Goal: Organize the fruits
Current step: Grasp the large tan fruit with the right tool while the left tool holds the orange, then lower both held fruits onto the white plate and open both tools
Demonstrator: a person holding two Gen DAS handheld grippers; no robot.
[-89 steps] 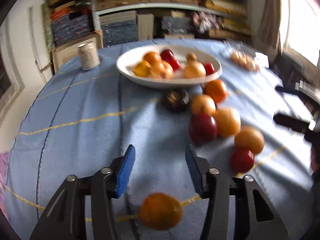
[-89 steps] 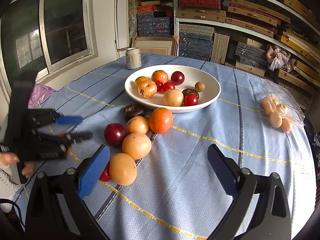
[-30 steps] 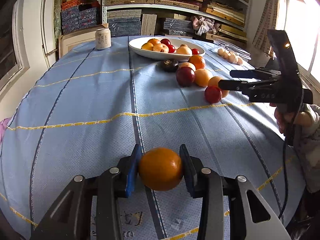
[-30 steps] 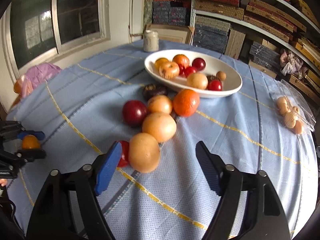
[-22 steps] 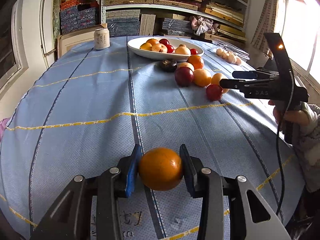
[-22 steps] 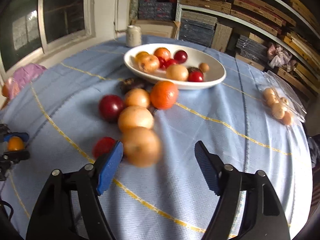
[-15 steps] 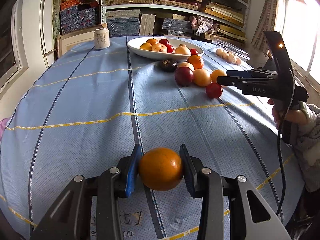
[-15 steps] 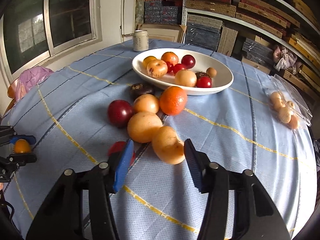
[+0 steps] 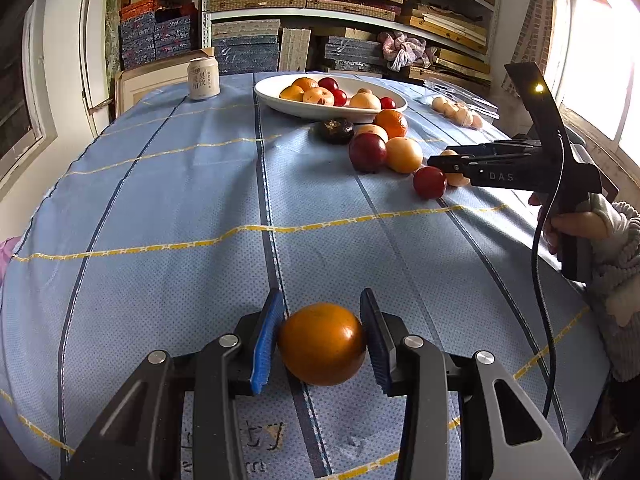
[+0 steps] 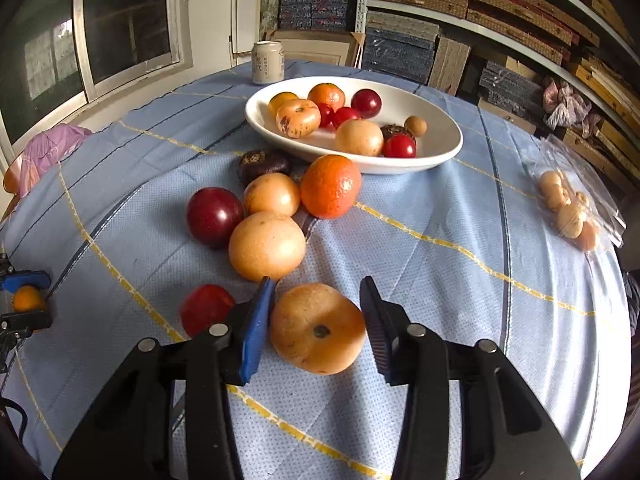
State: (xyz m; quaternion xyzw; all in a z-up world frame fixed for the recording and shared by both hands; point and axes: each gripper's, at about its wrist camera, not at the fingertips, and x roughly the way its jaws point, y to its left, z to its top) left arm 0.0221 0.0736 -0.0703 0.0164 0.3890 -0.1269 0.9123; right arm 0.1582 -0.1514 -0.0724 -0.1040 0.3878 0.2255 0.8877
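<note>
My left gripper (image 9: 320, 340) is shut on an orange (image 9: 322, 343) and holds it just above the blue tablecloth, near the table's front edge. My right gripper (image 10: 318, 328) is shut on a pale orange fruit (image 10: 318, 328) on the cloth; it shows from the side in the left wrist view (image 9: 434, 160). A white oval bowl (image 10: 440, 148) holds several fruits. Loose fruits lie before the bowl: a mandarin (image 10: 331, 186), a dark red plum (image 10: 215, 216), two pale oranges (image 10: 267, 246), a small red fruit (image 10: 206, 314), a dark fruit (image 10: 264, 166).
A drinks can (image 10: 267, 62) stands behind the bowl. A clear bag of small fruits (image 10: 572, 204) lies at the right. Shelves of stacked boxes stand behind the round table. A pink cloth (image 10: 44, 152) lies at the left edge.
The right gripper has closed its wide-open jaws around the pale orange fruit. The left gripper keeps the orange and has barely moved.
</note>
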